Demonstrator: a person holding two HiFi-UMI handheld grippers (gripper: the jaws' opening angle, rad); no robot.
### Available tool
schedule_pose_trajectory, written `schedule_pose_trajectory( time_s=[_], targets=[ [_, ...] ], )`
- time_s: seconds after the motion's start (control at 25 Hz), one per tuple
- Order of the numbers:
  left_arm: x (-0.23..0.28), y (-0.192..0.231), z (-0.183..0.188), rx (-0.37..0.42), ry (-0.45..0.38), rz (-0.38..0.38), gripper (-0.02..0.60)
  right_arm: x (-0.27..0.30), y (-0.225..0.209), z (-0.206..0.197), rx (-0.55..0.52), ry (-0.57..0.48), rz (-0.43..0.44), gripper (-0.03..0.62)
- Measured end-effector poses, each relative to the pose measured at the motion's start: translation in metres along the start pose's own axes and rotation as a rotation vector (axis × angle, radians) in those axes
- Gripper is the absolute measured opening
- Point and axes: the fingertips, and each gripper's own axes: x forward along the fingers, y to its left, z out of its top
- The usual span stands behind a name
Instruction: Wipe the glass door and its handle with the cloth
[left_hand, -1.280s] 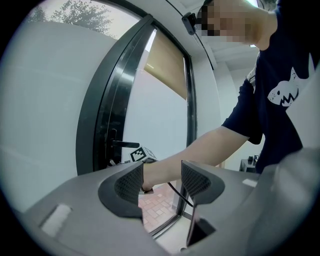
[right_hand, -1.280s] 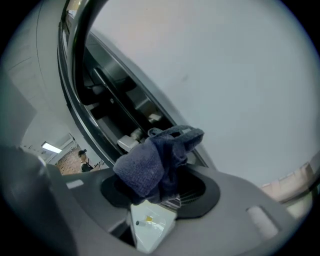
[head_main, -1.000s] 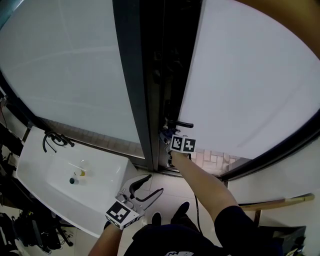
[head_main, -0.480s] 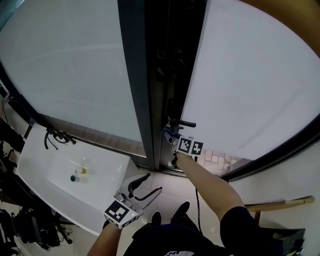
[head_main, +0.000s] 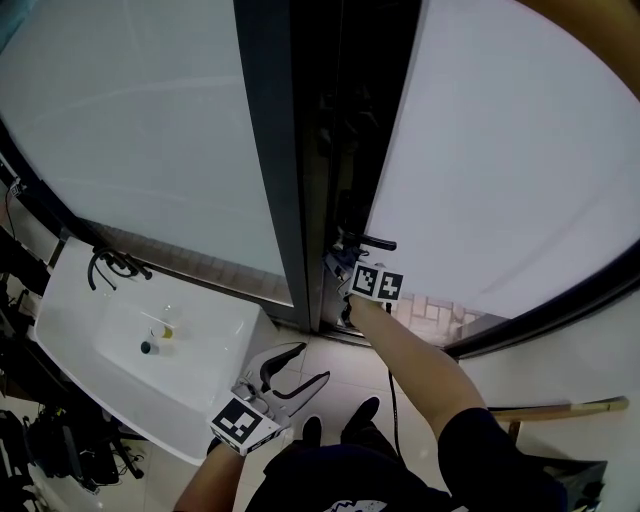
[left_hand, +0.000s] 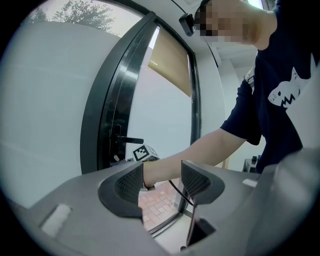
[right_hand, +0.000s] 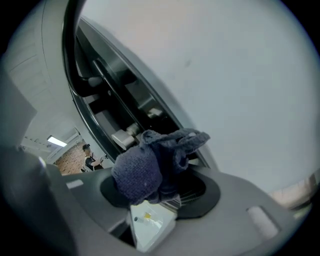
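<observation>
A frosted glass door in a dark frame stands ajar, its black lever handle on the inner edge. My right gripper is just below that handle, shut on a bunched dark blue cloth. The cloth sits against the door's dark edge beside the pale glass. My left gripper hangs low above the floor, away from the door, open with nothing between its fingers. The handle and the right arm also show in the left gripper view.
A fixed frosted pane fills the left side. A white washbasin with a black tap stands at lower left. A wooden rail runs at lower right. The person's shoes are on pale floor tiles.
The right gripper with the cloth has shifted slightly right and up along the door edge, closer under the handle. The left gripper has barely moved.
</observation>
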Motion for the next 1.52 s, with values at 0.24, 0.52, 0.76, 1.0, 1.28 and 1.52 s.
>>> schedule_pose_trajectory(
  time_s=[0.24, 0.52, 0.76, 1.0, 1.28, 1.52],
  targets=[
    [0.001, -0.003, -0.003, 0.008, 0.000, 0.004, 0.233, 0.007, -0.010, -0.017, -0.048, 0.058, -0.034, 0.198],
    [-0.001, -0.010, 0.000, 0.021, 0.007, 0.007, 0.233, 0.000, -0.036, -0.069, -0.001, 0.179, -0.065, 0.198],
    [-0.014, -0.013, 0.002, 0.029, -0.002, -0.014, 0.233, -0.075, -0.002, -0.117, -0.095, 0.180, 0.064, 0.198],
    [-0.022, -0.029, -0.008, 0.049, 0.014, -0.105, 0.233, -0.184, 0.049, -0.127, -0.195, 0.102, 0.139, 0.201],
    [-0.019, -0.058, -0.031, 0.074, 0.059, -0.226, 0.233, -0.318, 0.062, -0.120, -0.203, -0.068, 0.092, 0.202],
    [-0.021, -0.087, -0.035, 0.072, 0.073, -0.251, 0.233, -0.405, 0.055, -0.124, -0.220, -0.163, -0.019, 0.201]
  ],
)
